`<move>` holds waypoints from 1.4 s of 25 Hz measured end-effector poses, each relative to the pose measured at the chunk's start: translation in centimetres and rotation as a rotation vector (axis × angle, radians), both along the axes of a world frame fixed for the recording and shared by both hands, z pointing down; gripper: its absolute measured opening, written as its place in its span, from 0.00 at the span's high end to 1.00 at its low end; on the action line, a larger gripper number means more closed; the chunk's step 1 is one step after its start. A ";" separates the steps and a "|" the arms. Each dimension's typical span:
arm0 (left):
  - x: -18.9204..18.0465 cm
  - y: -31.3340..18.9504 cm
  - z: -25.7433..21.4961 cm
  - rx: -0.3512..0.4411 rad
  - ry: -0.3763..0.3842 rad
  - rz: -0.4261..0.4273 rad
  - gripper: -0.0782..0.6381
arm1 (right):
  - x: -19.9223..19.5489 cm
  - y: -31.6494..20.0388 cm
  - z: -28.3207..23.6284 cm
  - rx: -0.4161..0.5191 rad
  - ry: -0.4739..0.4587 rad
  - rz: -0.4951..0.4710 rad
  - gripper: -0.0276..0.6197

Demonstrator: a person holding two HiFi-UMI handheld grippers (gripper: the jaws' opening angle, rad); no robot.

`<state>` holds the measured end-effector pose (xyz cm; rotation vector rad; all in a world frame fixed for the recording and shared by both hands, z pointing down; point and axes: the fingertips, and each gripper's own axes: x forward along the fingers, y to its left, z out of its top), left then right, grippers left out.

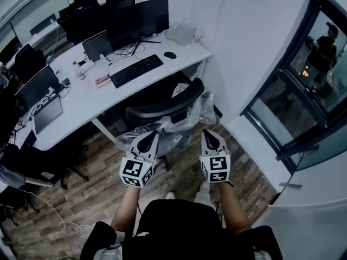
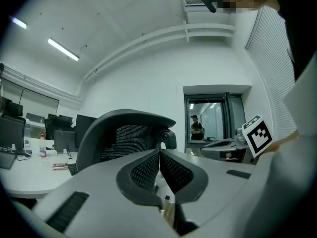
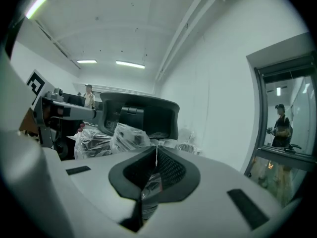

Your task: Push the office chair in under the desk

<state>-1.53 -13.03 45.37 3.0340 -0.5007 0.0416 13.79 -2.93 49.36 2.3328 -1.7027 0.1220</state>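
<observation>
A black office chair [image 1: 165, 107] with clear plastic wrap round its back stands partly under the white desk [image 1: 87, 99]. Its curved headrest [image 2: 124, 120] fills the left gripper view, and shows again in the right gripper view as the headrest [image 3: 141, 112] over crinkled plastic [image 3: 111, 138]. My left gripper [image 1: 150, 136] is shut and empty, its tip at the wrapped chair back on the left side. My right gripper [image 1: 210, 137] is shut and empty too, its tip by the plastic on the chair's right side. Whether either tip touches the chair I cannot tell.
On the desk sit a keyboard [image 1: 136, 70], a mouse [image 1: 170, 54], monitors [image 1: 138, 18] and a laptop [image 1: 97, 45]. A white wall and a dark glass door [image 1: 303, 91] lie to the right. Another black chair [image 1: 46, 169] stands at the left. The floor is wood.
</observation>
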 end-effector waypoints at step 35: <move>0.6 -0.2 2.1 0.028 -0.087 -0.564 0.87 | 5.6 -8.3 0.1 0.004 0.188 -0.606 0.91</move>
